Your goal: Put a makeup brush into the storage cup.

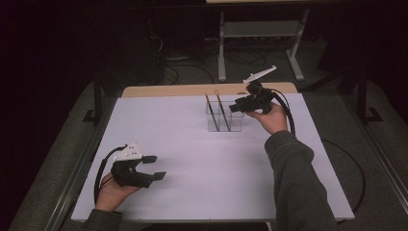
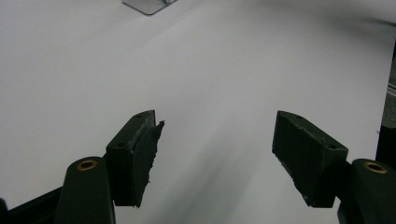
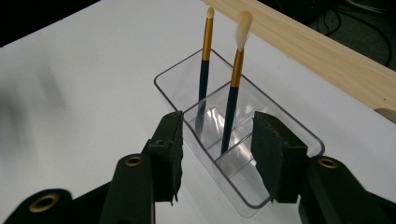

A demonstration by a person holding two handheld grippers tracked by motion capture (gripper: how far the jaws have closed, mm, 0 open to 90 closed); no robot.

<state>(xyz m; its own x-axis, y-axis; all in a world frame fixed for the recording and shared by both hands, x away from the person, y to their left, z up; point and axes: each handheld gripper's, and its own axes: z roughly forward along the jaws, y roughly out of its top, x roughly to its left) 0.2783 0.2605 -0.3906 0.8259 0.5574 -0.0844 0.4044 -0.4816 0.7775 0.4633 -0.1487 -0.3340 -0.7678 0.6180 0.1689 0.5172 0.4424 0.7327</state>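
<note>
The right gripper [image 3: 217,154] hangs just above the near end of a clear plastic organizer [image 3: 299,135], its jaws parted with nothing between the pads. Two makeup brushes stand in the organizer's compartments, bristles up: the fluffy white-tipped brush [image 3: 235,79] leans in the middle compartment directly ahead of the jaws, and the slimmer brush [image 3: 204,56] stands in the compartment beyond it. In the high view the right gripper [image 1: 234,107] sits beside the organizer [image 1: 235,124] at its right.

The main risk, as I judge it, is the light, clear organizer itself: a jaw catching its rim while moving away or reaching in could tip or slide it, and the leaning brushes would spill. The brushes rest loosely, so a brush handle brushed sideways could swing to the other wall.

Room is good toward the person: the white tabletop [image 1: 183,144] lies bare on that side. Beyond the organizer the wooden strip [image 3: 322,51] marks the table's far edge, close behind, so little space remains there.

The left gripper [image 1: 155,167] rests well apart near the table's front-left edge, jaws wide open and empty over bare surface [image 2: 224,70].
</note>
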